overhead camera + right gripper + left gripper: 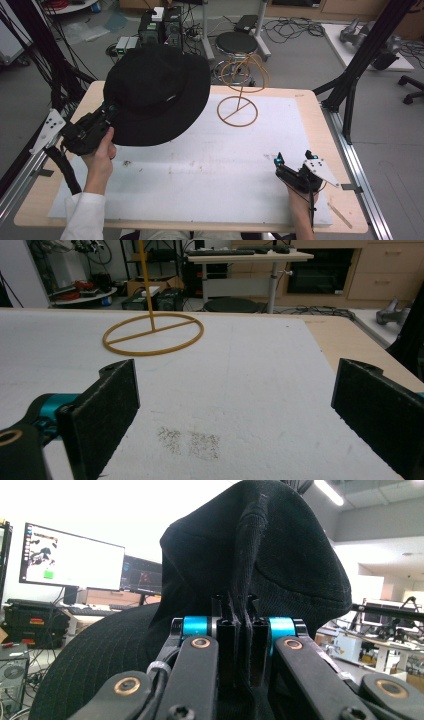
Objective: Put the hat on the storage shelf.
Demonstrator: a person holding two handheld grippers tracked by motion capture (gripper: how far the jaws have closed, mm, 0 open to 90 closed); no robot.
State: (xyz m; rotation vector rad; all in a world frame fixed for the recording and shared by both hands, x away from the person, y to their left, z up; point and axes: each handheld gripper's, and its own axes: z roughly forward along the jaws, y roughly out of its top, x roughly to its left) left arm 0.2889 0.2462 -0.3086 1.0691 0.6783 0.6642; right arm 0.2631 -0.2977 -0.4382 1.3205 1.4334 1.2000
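Note:
A black wide-brimmed hat hangs in the air over the table's left rear, held by its brim. My left gripper is shut on that brim; in the left gripper view the black fabric is pinched between the jaws and rises in front of the camera. A golden wire hat stand with a round base ring stands on the white mat at the rear centre, just right of the hat. My right gripper rests low at the front right, open, nothing between its pads.
The white mat covers most of the wooden table. A black stool and cabling sit on the floor behind. Black frame posts rise at the right, cables at the left.

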